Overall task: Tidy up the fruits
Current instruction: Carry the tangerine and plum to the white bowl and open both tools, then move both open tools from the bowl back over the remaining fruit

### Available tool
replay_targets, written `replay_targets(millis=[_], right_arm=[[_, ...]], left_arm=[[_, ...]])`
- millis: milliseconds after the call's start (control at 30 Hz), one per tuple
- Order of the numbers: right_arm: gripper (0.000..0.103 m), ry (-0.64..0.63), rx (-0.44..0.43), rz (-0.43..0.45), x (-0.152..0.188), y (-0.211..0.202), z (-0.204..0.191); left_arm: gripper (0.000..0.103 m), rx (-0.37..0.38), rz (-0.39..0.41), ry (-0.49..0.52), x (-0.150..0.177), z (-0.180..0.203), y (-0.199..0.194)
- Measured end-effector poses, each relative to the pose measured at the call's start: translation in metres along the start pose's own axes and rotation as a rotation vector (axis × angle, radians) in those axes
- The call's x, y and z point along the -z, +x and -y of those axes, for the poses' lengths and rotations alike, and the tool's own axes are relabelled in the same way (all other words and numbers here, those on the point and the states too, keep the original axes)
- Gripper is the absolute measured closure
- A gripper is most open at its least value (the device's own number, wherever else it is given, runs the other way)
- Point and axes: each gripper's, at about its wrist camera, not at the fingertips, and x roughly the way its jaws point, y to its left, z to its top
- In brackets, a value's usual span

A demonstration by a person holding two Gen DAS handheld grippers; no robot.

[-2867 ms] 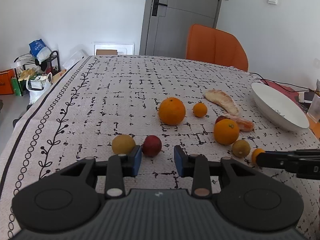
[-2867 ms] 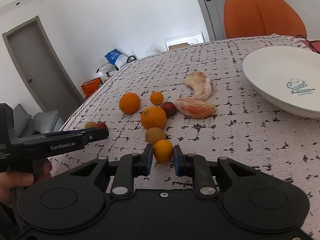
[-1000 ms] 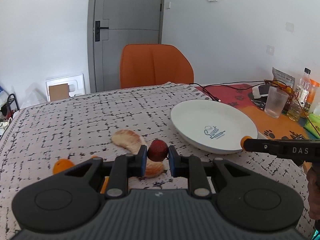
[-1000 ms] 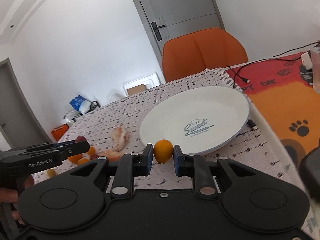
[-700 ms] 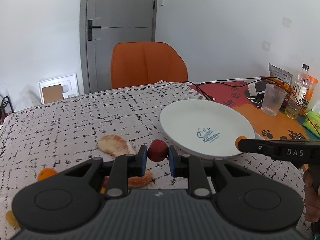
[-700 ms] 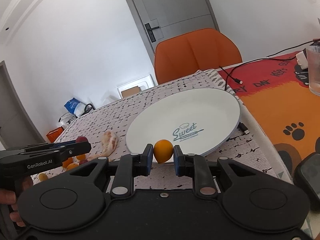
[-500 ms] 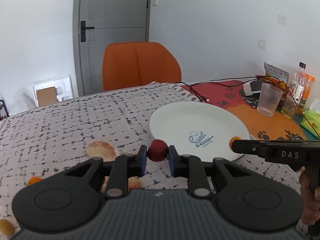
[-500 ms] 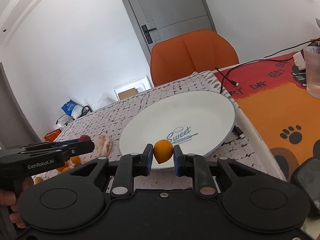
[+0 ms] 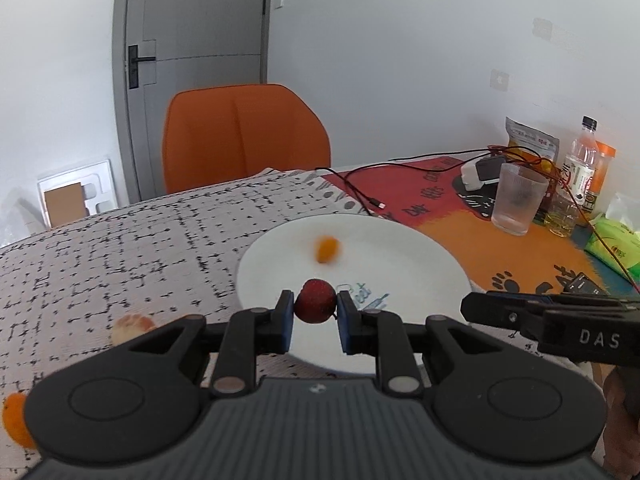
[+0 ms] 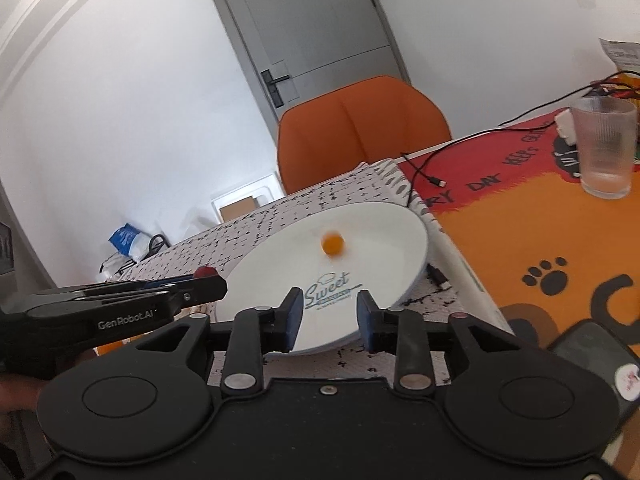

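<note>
A small orange fruit [image 10: 333, 243], blurred, lies in the white plate [image 10: 404, 236] printed "Sweet" on the bench. The left gripper [image 9: 313, 316], marked "GenRobot.AI", pinches a red fruit [image 9: 315, 306] over the plate's near rim. The right gripper [image 10: 327, 312], marked "DAS", has its jaws spread and empty.

This was a home dining room. The tabletop [image 9: 120, 248] wore a black-and-white patterned cloth, and ahead of the tongs lay a white plate [image 9: 420, 256] printed "Sweet". Beyond it stood an orange chair [image 9: 244, 136] before a grey door [image 9: 200, 40] with a lever handle. Right of the tongs were a paw-print mat [image 10: 540, 240], a ribbed glass [image 9: 518, 202], a bottle [image 9: 580, 164], a snack bag [image 9: 528, 138] and a charging cable [image 9: 360, 184].
</note>
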Motion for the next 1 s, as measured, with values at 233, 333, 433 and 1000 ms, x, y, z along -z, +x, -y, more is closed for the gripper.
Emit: replay_targets(millis=[233, 333, 433, 1000], right_arm=[[0.055, 0.018, 0.012, 0.007, 0.003, -0.004, 0.003], [0.051, 0.016, 0.011, 0.008, 0.005, -0.004, -0.001], [0.042, 0.018, 0.002, 0.005, 0.006, -0.002, -0.005], [0.000, -0.001, -0.008, 0.024, 0.008, 0.001, -0.041]], left_arm=[[0.069, -0.027, -0.011, -0.016, 0.001, -0.003, -0.005], [0.052, -0.057, -0.025, -0.045, 0.004, -0.013, -0.012], [0.040, -0.081, -0.019, -0.058, 0.008, -0.021, -0.021], [0.015, -0.184, 0.035, -0.139, 0.033, -0.059, -0.075]])
